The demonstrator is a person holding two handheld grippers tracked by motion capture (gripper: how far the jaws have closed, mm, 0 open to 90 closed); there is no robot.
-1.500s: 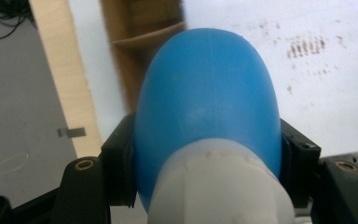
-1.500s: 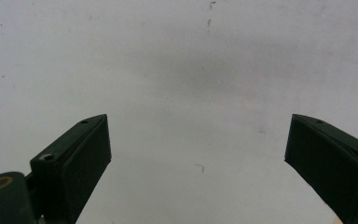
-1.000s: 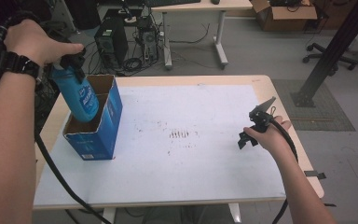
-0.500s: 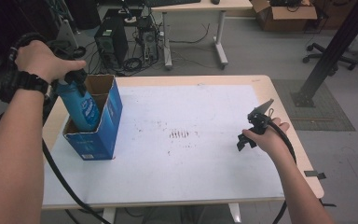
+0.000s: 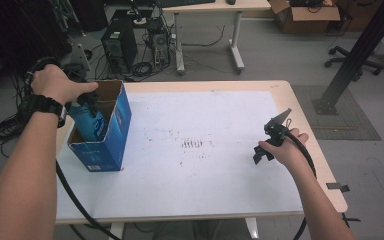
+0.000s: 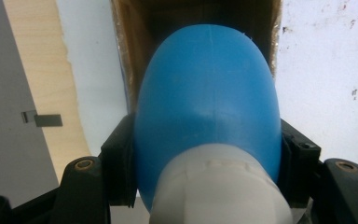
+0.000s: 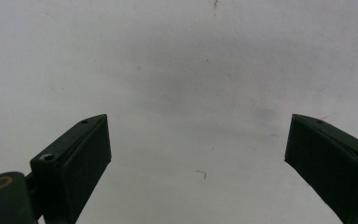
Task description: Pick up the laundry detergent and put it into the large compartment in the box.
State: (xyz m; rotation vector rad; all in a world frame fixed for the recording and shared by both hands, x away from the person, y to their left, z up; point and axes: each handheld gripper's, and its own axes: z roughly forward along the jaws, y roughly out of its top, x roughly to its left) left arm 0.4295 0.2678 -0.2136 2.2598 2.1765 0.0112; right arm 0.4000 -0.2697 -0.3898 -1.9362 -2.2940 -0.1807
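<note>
Blue bottle [image 6: 208,100] hangs neck-up, clamped at its shoulder between the left gripper's [image 5: 82,97] jaws, its base already inside the open blue box [image 5: 111,134] on the white table [image 5: 220,185]. It could catch the box's cardboard rim and tip or drag the box, since nothing steadies it. Well apart from the box, the right gripper [image 7: 198,154] hovers with jaws wide and empty; nothing stands between them.

Soft, even room light makes the white table [image 5: 220,125] bright, a faint grey shadow lies just past the right gripper's fingertips [image 7: 86,154], and close things look blurry.
</note>
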